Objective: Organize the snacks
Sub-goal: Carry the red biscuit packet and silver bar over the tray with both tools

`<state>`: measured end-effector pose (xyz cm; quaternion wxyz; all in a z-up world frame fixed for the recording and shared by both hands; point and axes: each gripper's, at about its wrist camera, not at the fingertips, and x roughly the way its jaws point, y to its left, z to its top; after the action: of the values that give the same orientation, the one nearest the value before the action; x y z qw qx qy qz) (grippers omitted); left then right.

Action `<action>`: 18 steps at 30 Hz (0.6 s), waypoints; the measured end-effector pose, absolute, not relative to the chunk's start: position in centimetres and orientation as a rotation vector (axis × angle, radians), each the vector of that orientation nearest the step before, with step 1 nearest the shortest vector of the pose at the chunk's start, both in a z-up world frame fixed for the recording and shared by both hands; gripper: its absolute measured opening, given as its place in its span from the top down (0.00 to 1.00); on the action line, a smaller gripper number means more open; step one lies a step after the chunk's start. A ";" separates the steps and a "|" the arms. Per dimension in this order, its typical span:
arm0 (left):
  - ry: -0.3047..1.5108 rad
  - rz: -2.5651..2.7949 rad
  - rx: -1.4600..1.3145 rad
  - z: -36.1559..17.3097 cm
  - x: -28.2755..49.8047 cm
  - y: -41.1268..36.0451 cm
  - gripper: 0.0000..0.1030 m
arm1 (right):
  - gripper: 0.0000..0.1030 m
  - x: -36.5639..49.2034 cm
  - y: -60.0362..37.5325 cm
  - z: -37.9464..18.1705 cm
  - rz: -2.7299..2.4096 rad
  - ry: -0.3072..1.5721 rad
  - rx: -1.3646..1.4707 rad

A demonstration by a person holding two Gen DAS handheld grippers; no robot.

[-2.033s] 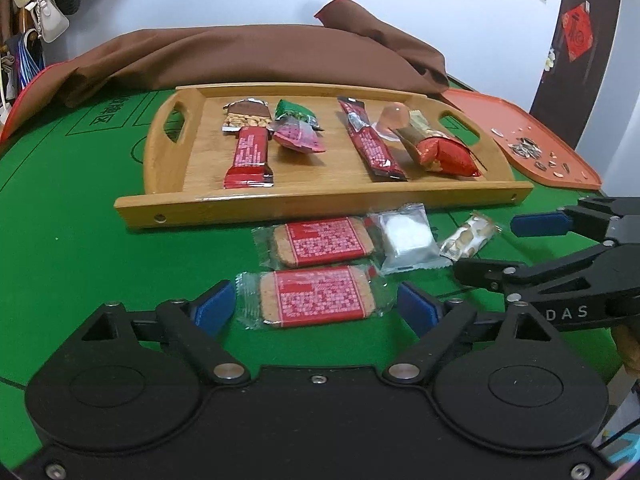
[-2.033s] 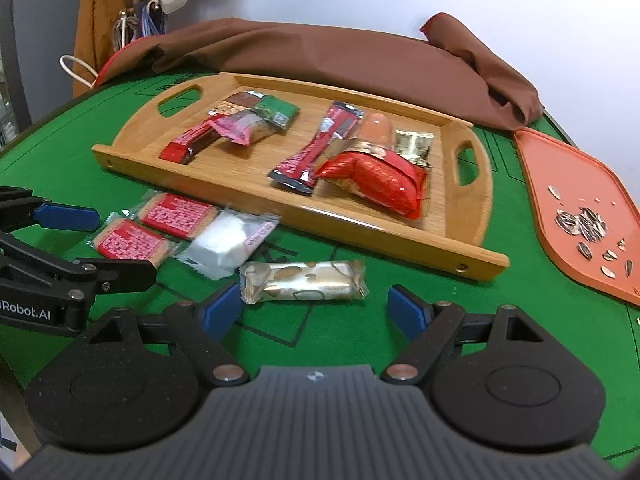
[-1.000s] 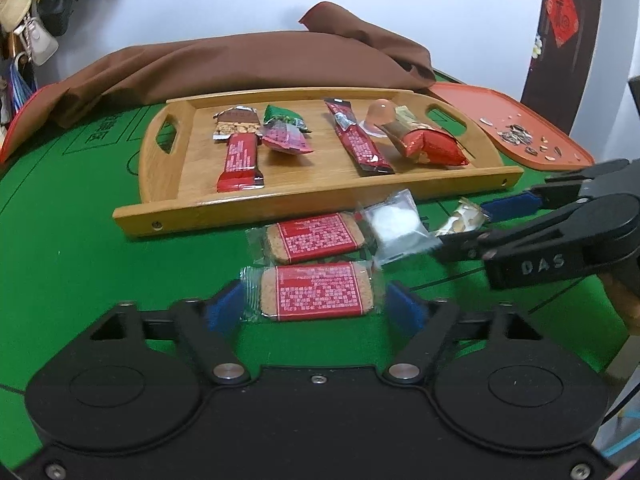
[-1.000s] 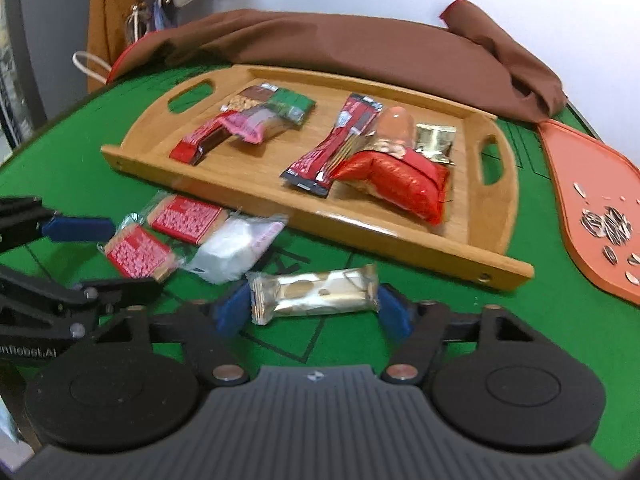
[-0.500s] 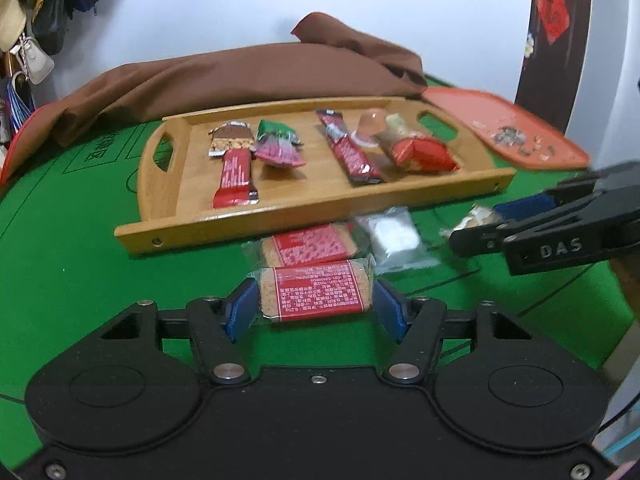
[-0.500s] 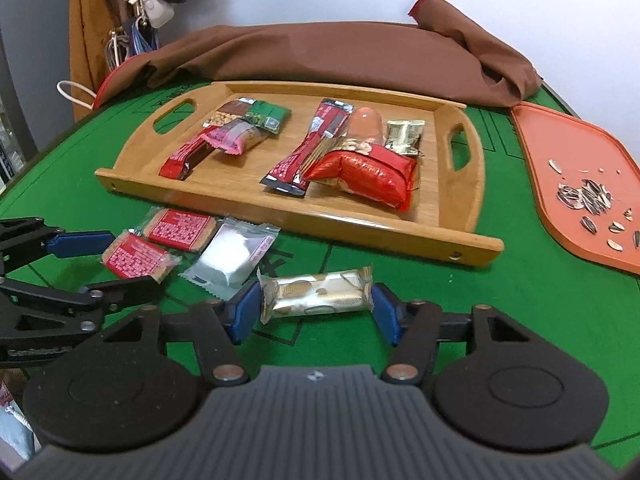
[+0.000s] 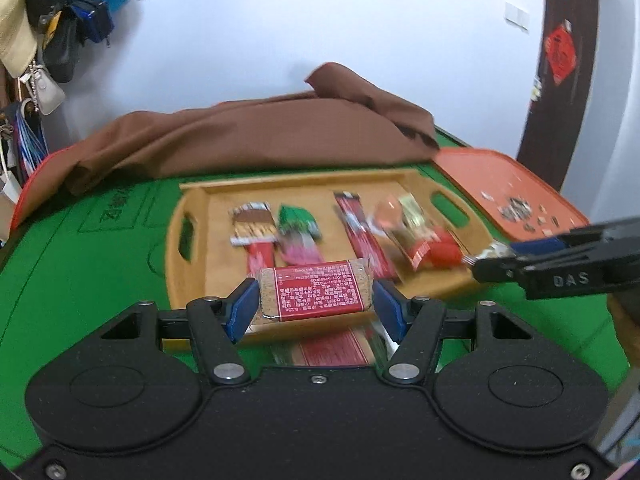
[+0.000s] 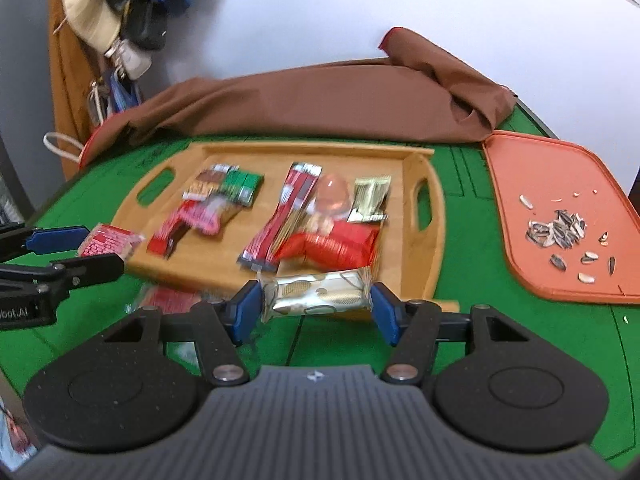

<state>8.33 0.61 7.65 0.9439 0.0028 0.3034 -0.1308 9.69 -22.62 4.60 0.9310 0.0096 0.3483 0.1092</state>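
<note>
A red biscuit packet (image 7: 316, 291) held in the left gripper (image 7: 316, 300) and a gold bar (image 8: 318, 293) in the right gripper (image 8: 316, 300) hang above the wooden tray's (image 8: 434, 216) near edge — several snacks already inside, one red packet (image 8: 168, 300) left on the bench (image 8: 500, 340).

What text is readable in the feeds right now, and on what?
"DAS": on the right gripper, seen by the left wrist camera.
"bot.AI", cut off at the edge: on the left gripper.
Red cracker pack: print too small to read.
Green table markings: blurred.
</note>
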 end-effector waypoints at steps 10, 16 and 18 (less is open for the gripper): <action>0.689 -0.174 -0.083 9.2 18.9 1.9 0.41 | 0.40 17.6 -22.6 7.1 0.092 0.725 -0.005; 0.751 -0.096 -0.093 7.7 24.9 1.5 0.41 | 0.40 23.6 -22.2 5.9 0.031 0.800 -0.002; 0.766 -0.086 -0.088 7.0 26.3 1.3 0.41 | 0.40 25.5 -22.1 5.0 0.012 0.834 0.008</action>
<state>26.26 1.26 6.97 0.9256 -0.0427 0.3737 -0.0418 25.45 -22.13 5.02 0.9143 0.0041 0.4050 0.0057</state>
